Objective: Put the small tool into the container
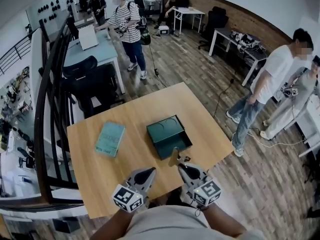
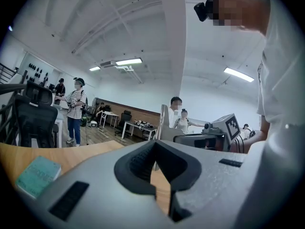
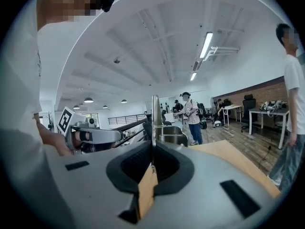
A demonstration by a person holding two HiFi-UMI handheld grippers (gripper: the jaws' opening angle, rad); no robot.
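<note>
1. The right tongs (image 1: 181, 167) are clenched on the small tool (image 1: 174, 157), a scraper with a wooden handle and a thin metal blade.
2. In the right gripper view the wooden handle (image 3: 146, 190) sits pinched between the two dark pads. The blade stands upright beyond the tips of the right tongs (image 3: 148, 173).
3. In the head view the tool is over the table (image 1: 95, 169), just at the near corner of the container (image 1: 167, 130). It is not inside, and I cannot tell whether the blade touches the rim.
4. The container is a dark green open box with nothing in it. It lies near the middle of the table, turned at an angle to the table's edges.
5. The left tongs (image 1: 149, 171) are closed together and grasp nothing. In the left gripper view only a thin slit of table shows between the pads of the left tongs (image 2: 161, 175).
6. Both tongs are side by side at the near edge of the table and point towards the container. The left gripper view shows the right tongs beside it with the blade (image 2: 163, 120) sticking up.
7. A teal book (image 1: 110, 139) lies flat to the left of the container, apart from it. It also shows at the lower left of the left gripper view (image 2: 38, 175).
8. Beyond the table stands a person in a striped shirt (image 1: 127, 24), and another in a white shirt (image 1: 267, 79) stands to the right.
</note>
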